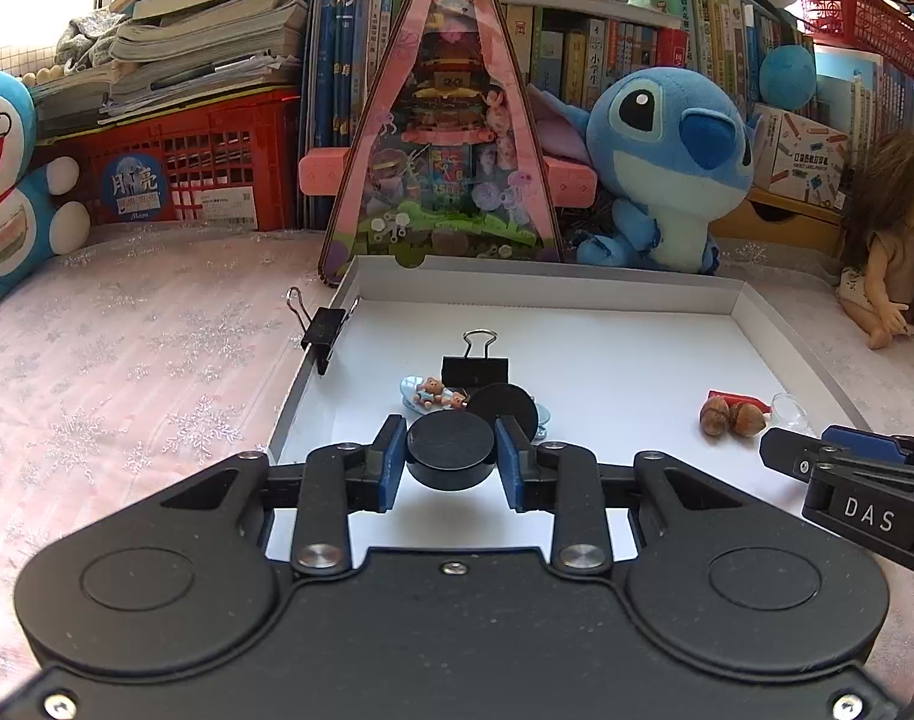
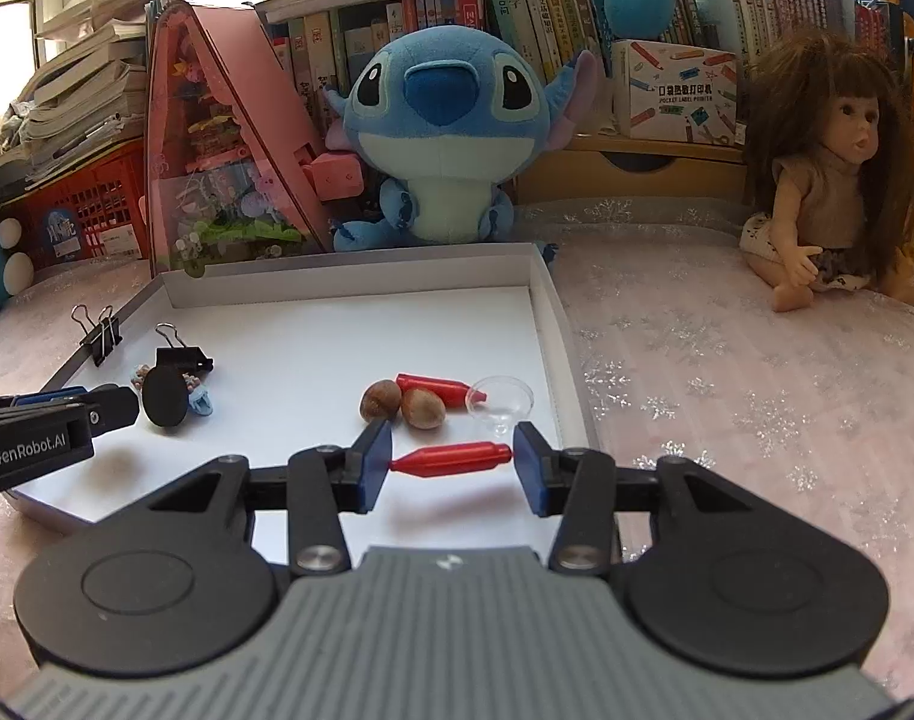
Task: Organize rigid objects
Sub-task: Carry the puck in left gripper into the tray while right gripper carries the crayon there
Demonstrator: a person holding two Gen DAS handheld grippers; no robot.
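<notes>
My left gripper [image 1: 452, 457] is shut on a black disc [image 1: 452, 451] and holds it above the white tray [image 1: 607, 288]. A second black disc [image 1: 506, 409] leans behind it, by a bear trinket [image 1: 432, 393] and a black binder clip [image 1: 475, 367]. My right gripper [image 2: 452, 461] is shut end-to-end on a red capsule-shaped piece [image 2: 450, 459] above the tray [image 2: 348, 282]. Two nuts [image 2: 404, 403], another red piece [image 2: 438, 389] and a small clear funnel [image 2: 502, 401] lie just ahead of it.
Another binder clip [image 1: 321, 327] is clamped on the tray's left wall. A pink triangular toy box [image 1: 444, 138], a Stitch plush [image 1: 667, 168], a doll [image 2: 829, 180], a red crate [image 1: 186, 168] and books stand behind the tray on a pink cloth.
</notes>
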